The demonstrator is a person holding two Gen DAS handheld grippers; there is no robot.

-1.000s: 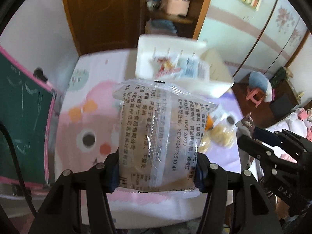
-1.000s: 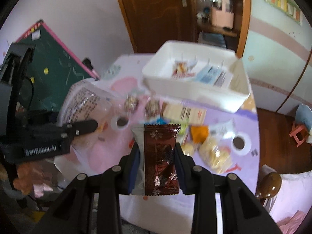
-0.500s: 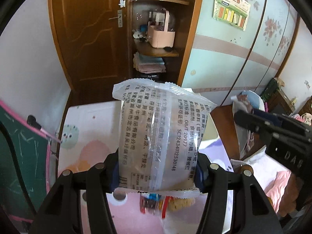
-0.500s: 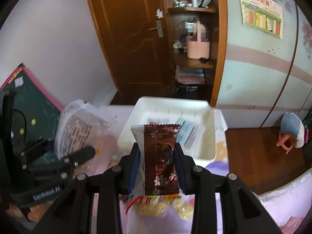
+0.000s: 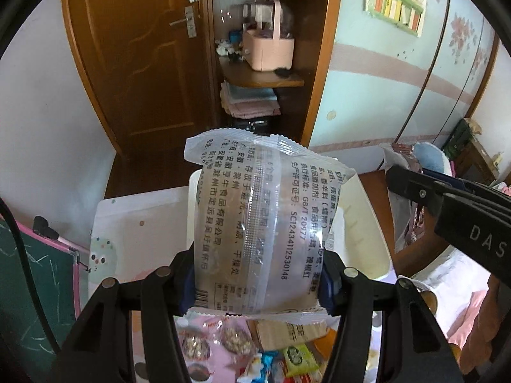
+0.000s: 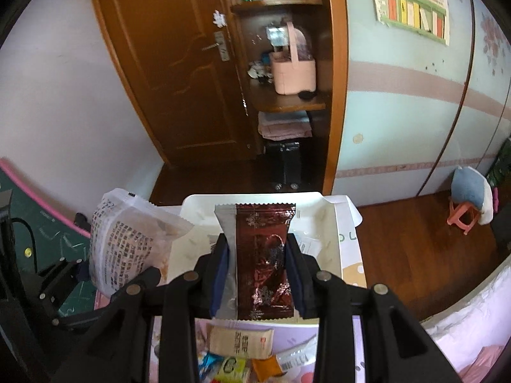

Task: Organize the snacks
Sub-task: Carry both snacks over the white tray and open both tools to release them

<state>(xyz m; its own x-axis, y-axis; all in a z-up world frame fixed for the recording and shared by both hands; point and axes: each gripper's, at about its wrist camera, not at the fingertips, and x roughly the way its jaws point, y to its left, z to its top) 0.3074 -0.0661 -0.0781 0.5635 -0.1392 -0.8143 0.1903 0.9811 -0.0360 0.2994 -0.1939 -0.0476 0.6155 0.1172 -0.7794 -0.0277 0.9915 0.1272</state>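
Observation:
My left gripper [image 5: 257,282] is shut on a large clear snack packet [image 5: 260,223] printed with black text, held upright over the white box [image 5: 367,223]. My right gripper [image 6: 258,276] is shut on a dark red foil snack packet [image 6: 263,255], also upright above the white box [image 6: 329,226]. In the right wrist view the left gripper's clear packet [image 6: 127,245] hangs at the box's left edge. In the left wrist view the right gripper's arm [image 5: 447,204] shows at the right with the red packet [image 5: 412,198] in it. Several loose snacks [image 5: 271,351] lie on the pink table below.
A beige packet [image 6: 239,341] and other small wrappers [image 6: 233,367] lie on the table in front of the box. A green chalkboard [image 5: 32,287] leans at the left. Behind stand a wooden door [image 6: 172,63], shelves with a pink basket [image 6: 293,67], and a small pink stool [image 6: 463,214].
Both grippers have moved forward over the table with their packets still held. The white box, earlier farther ahead, now lies directly under the packets, and the loose snacks have dropped to the bottom of the views.

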